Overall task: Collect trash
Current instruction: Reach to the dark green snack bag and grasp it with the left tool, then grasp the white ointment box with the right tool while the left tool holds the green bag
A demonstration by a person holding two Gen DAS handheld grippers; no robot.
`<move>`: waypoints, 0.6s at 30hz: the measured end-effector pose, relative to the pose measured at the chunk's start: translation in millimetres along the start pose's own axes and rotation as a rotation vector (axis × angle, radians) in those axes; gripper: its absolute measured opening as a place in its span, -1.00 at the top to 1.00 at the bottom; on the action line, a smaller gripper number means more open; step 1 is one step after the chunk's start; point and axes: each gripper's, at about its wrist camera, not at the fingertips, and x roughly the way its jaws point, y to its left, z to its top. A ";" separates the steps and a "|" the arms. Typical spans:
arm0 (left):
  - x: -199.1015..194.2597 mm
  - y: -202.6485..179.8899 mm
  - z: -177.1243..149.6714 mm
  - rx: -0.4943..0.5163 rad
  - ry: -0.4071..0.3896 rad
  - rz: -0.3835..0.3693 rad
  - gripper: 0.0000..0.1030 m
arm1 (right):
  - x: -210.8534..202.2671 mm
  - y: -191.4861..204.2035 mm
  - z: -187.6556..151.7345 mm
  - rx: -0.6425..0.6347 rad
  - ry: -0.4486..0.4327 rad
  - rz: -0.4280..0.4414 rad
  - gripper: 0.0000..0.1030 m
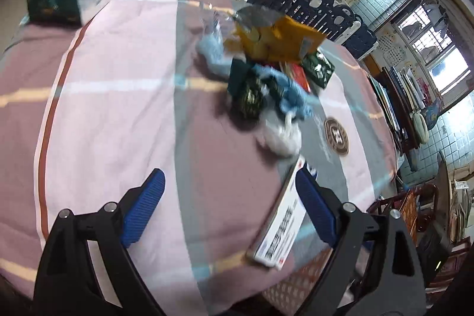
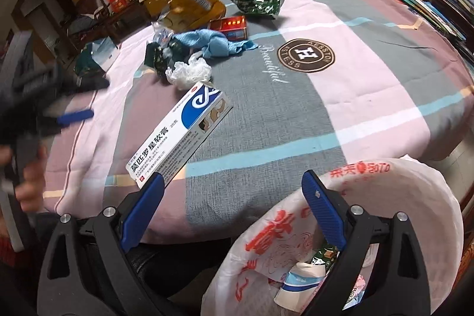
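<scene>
Left gripper jaws spread wide, nothing clamped; ointment box lying just beside its right finger. Right gripper jaws apart, empty; plastic bag draped around its right finger, trash pile farther ahead.

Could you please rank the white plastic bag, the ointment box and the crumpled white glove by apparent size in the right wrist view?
1. white plastic bag, though nearness to the camera inflates it
2. ointment box
3. crumpled white glove
</scene>
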 end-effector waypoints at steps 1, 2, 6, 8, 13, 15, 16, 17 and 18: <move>4.5 -5.4 9.4 0.024 0.011 0.006 -0.75 | 2.0 0.7 -0.5 0.005 0.007 0.004 -0.78; 11.0 -13.2 17.0 0.049 0.018 0.022 -0.78 | 3.6 1.3 -1.7 0.012 0.014 0.010 -0.78; 50.9 -44.4 53.1 0.156 0.008 0.122 -0.90 | 6.7 1.0 -6.6 0.023 0.036 0.011 -0.78; 75.3 -36.9 68.4 0.097 0.027 0.168 -0.79 | 5.4 2.4 -9.0 0.020 0.040 0.016 -0.78; 70.4 -4.8 60.5 -0.004 0.051 0.082 0.02 | 1.0 13.7 -8.8 -0.035 0.018 0.031 -0.78; 55.7 1.0 42.3 0.038 0.064 0.105 0.03 | 4.4 16.4 -8.8 -0.037 0.022 0.041 -0.78; 46.4 8.2 30.5 0.045 0.069 0.106 0.03 | 6.3 17.4 -8.6 -0.032 0.026 0.050 -0.78; 37.5 16.0 20.5 0.037 0.063 0.106 0.03 | 8.8 18.5 -7.8 -0.027 0.030 0.058 -0.78; 28.4 26.1 11.1 0.015 0.057 0.102 0.03 | 11.2 20.8 -8.2 -0.022 0.036 0.072 -0.78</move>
